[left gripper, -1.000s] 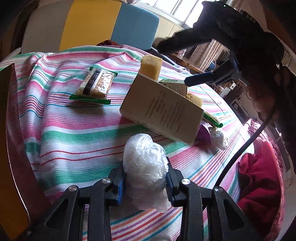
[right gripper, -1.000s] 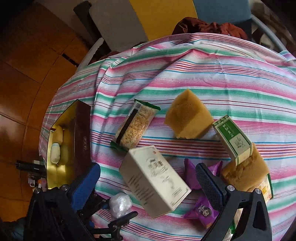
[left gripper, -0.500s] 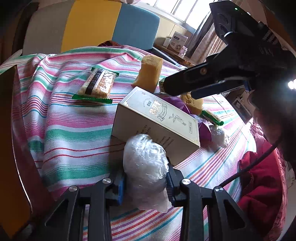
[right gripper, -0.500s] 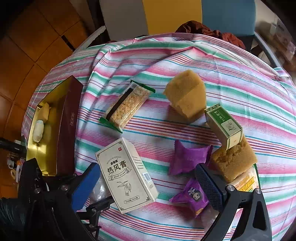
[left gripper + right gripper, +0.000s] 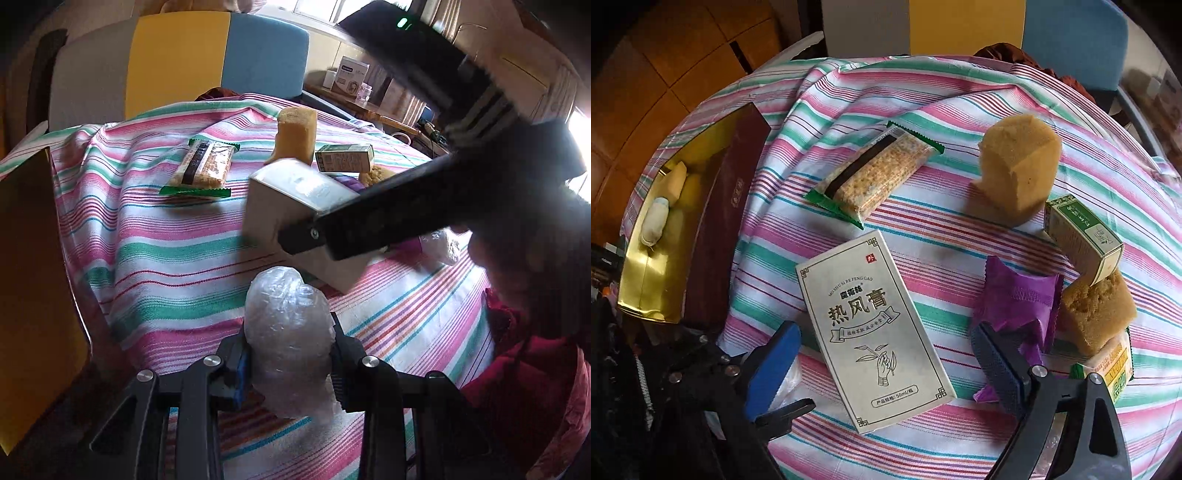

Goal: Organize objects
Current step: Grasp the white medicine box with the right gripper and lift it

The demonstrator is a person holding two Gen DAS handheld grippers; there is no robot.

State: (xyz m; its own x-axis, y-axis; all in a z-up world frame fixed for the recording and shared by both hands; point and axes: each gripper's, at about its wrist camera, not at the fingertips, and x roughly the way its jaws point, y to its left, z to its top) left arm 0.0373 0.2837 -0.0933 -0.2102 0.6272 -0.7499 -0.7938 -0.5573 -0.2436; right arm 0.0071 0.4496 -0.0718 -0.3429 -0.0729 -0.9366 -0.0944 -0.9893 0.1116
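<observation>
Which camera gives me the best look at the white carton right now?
The right wrist view: the white carton lies flat on the striped cloth, printed face fully readable, between the closing fingers of the right gripper, pads not yet touching. The left wrist view shows only its side, blurred and partly covered by that gripper.

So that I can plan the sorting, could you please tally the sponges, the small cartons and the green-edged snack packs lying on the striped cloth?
Sponges: 2, the upright sponge and the low sponge.
Cartons: 2, the white carton and the green carton.
Snack packs: 2, the cracker pack and the yellow pack.
Total: 6
</observation>
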